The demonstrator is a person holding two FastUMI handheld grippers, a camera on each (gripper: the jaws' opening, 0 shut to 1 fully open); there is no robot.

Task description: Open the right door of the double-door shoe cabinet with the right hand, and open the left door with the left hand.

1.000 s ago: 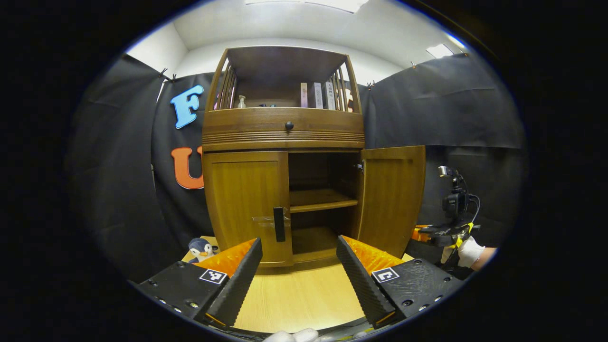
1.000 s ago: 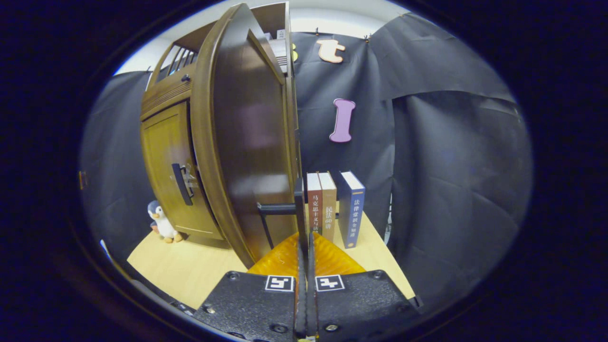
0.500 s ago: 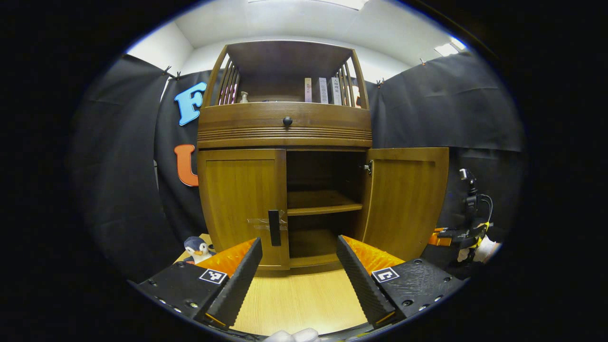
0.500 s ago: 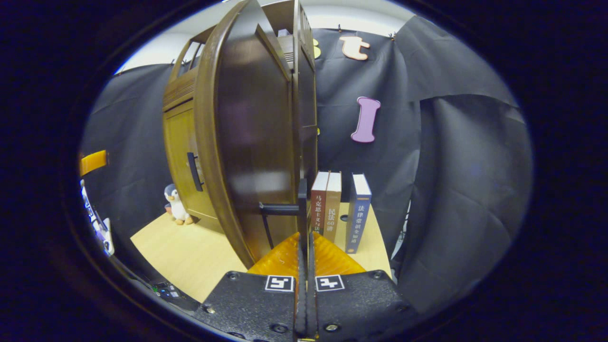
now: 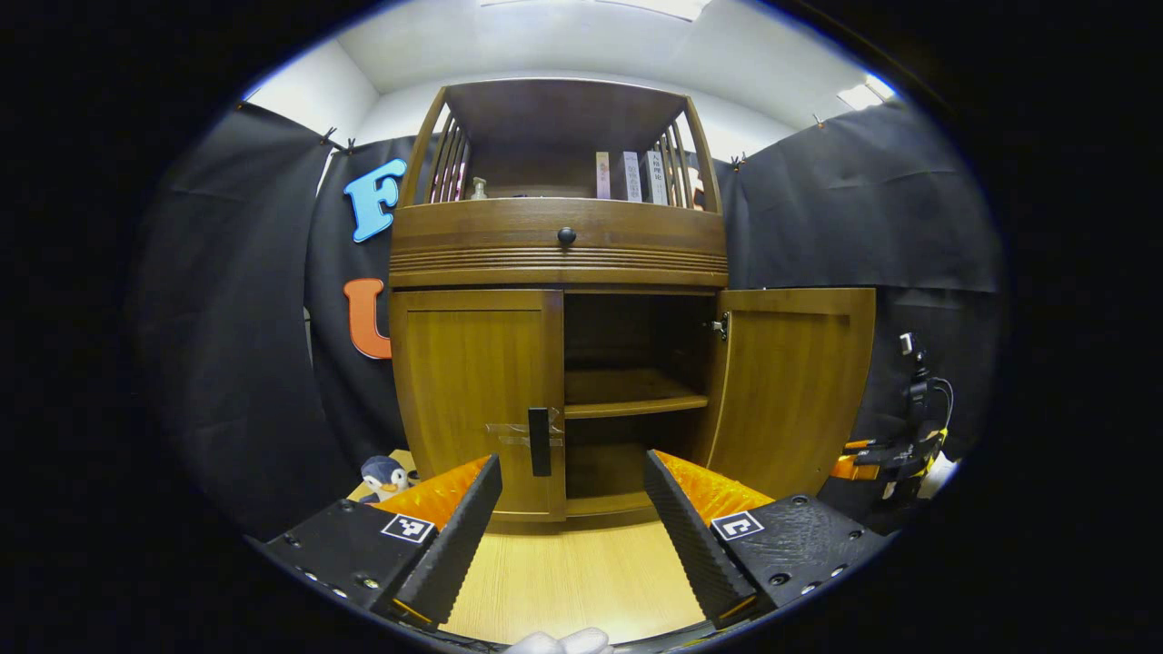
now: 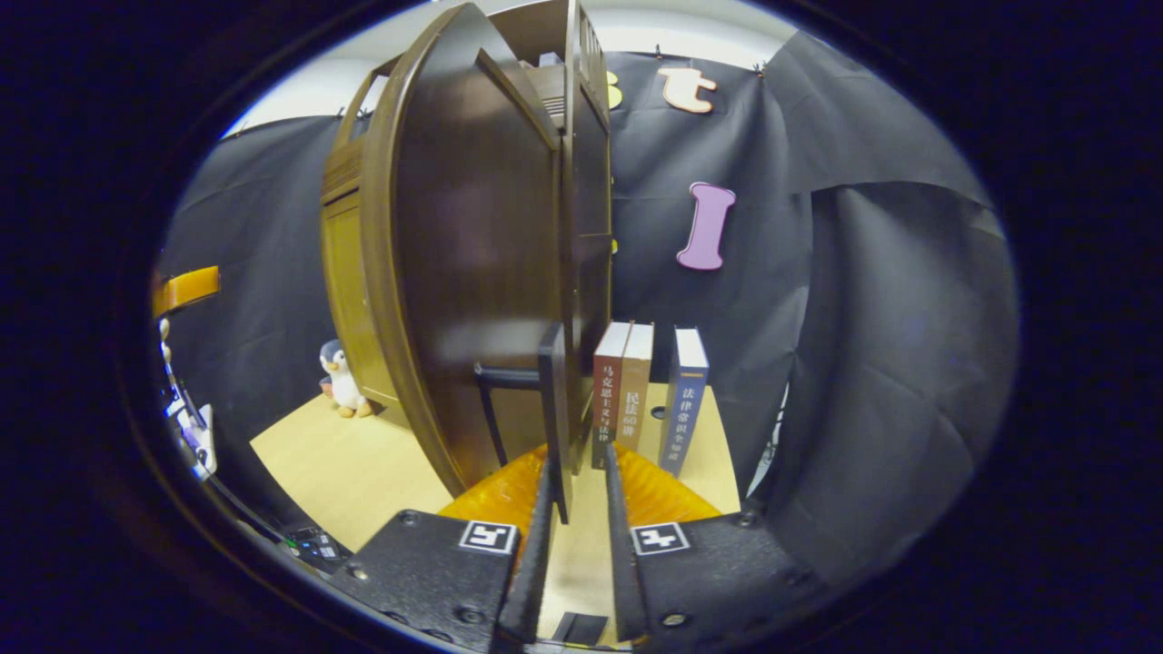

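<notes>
The wooden shoe cabinet (image 5: 559,259) stands ahead in the left gripper view. Its left door (image 5: 472,400) is closed, with a dark vertical handle (image 5: 540,441) at its inner edge. The right door (image 5: 790,391) is swung wide, baring the inner shelves. My left gripper (image 5: 572,504) hangs open in front of the cabinet, short of the left handle. In the right gripper view the right door (image 6: 472,272) is seen nearly edge-on. My right gripper (image 6: 579,468) is slightly open, and the door's handle (image 6: 554,400) stands between its fingers, no longer pinched. The right gripper (image 5: 886,454) also appears beside the open door.
A toy penguin (image 5: 382,474) sits on the light wooden table (image 5: 572,581) left of the cabinet. Three upright books (image 6: 645,391) stand behind the open right door. More books and a small bottle fill the top shelf (image 5: 627,177). Black cloth walls close in all around.
My right gripper's fingers have parted from the right door's handle, which they were clamped on before. The right door swung a little wider. The left gripper stayed open and shifted slightly.
</notes>
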